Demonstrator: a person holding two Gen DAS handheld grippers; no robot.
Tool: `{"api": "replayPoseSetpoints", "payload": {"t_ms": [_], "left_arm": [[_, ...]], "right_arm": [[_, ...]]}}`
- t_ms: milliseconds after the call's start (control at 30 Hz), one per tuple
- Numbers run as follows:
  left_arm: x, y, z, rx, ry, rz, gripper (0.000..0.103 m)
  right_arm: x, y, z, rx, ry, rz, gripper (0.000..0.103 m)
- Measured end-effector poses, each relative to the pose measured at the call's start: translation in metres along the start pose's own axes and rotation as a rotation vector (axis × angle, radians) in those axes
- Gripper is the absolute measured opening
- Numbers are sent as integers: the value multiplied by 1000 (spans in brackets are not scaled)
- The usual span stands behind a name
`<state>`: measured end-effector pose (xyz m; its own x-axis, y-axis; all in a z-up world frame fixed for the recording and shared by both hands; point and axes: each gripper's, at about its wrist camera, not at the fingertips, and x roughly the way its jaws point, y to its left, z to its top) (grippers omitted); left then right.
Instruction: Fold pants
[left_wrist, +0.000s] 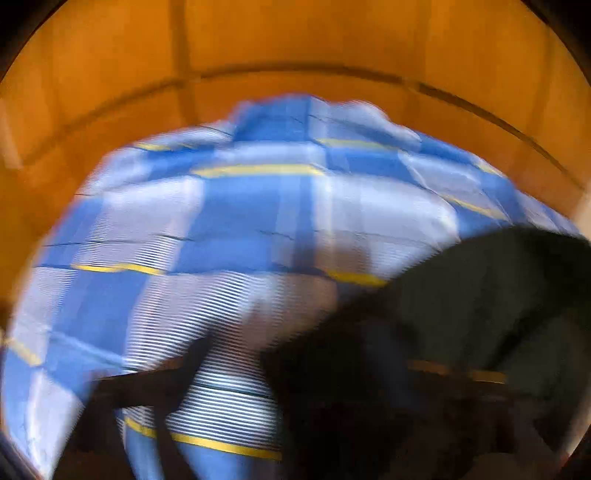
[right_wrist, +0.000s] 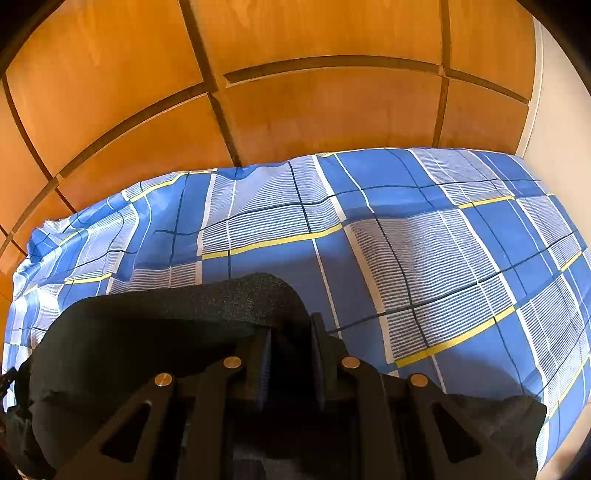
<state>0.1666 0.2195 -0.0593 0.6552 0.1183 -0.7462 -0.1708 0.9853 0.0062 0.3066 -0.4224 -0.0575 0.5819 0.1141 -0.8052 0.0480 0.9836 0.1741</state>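
Right tongs (right_wrist: 290, 338) pinch the black pants (right_wrist: 166, 325) above the checked sheet (right_wrist: 443, 258) — likely carrying a fold; left tongs (left_wrist: 177, 373) too blurred to tell.

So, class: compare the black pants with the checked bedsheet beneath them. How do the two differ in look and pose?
The pants are plain black; the bedsheet is blue and white check with yellow lines. The pants are bunched and held in the right gripper; the bedsheet lies spread across the bed. Both are soft cloth.
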Motion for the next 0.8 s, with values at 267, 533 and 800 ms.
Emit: {"api": "replayPoseSetpoints", "payload": {"t_ms": [267, 533, 800], "left_arm": [[47, -28, -20, 136, 269, -93, 80], [27, -14, -12, -8, 205, -194, 49], [-21, 9, 54, -117, -13, -252, 45]], "right_arm": [[6, 1, -2, 9, -6, -21, 19], [-5, 2, -4, 21, -52, -37, 18], [-47, 14, 24, 32, -205, -44, 16]]}}
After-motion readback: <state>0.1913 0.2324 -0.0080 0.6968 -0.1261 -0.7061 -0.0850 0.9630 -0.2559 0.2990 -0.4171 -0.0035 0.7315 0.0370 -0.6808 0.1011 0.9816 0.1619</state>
